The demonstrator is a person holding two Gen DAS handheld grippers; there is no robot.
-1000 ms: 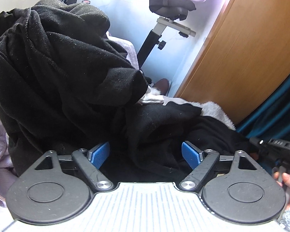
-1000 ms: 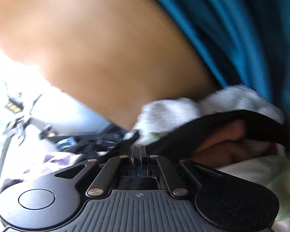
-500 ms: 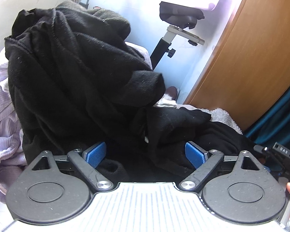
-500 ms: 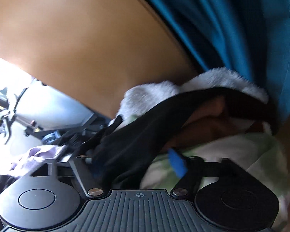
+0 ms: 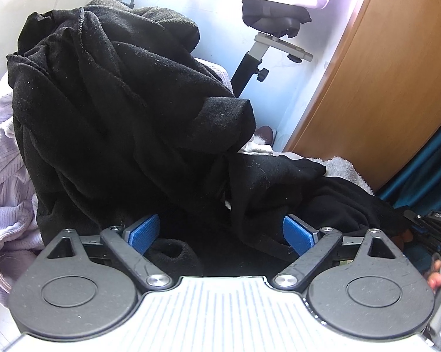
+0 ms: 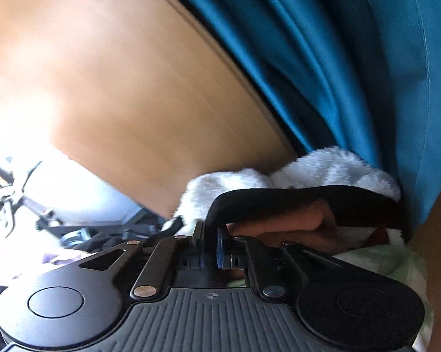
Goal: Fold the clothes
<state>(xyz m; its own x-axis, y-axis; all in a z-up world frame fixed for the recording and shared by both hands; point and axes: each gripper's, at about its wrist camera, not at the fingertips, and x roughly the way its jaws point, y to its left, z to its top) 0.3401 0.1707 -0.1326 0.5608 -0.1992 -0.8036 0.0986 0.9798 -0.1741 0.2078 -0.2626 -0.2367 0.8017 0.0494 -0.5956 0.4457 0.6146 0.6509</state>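
- Ahead of the left tongs (image 5: 222, 233): a tall heap of black fleece garment (image 5: 117, 111), slumped over pale lilac knitwear (image 5: 6, 176) on its left side.
- Left tongs spread wide, blue pads (image 5: 142, 233) apart, gripping nothing; black cloth lying between and just beyond them.
- Lower and to the right of the heap: more black fabric (image 5: 294, 187), touching a white fluffy item (image 5: 342, 170).
- Behind the heap: exercise bike (image 5: 267, 29) against a pale wall, wooden panel (image 5: 382, 88) to the right.
- Right tongs (image 6: 210, 245) clenched on a black strap-like hem (image 6: 294, 198), arching over a white fluffy piece (image 6: 323, 167).
- Beyond: teal curtain (image 6: 338, 58), wooden panel blurred.
- Fingers (image 5: 439, 272) at the far right edge of the left view.
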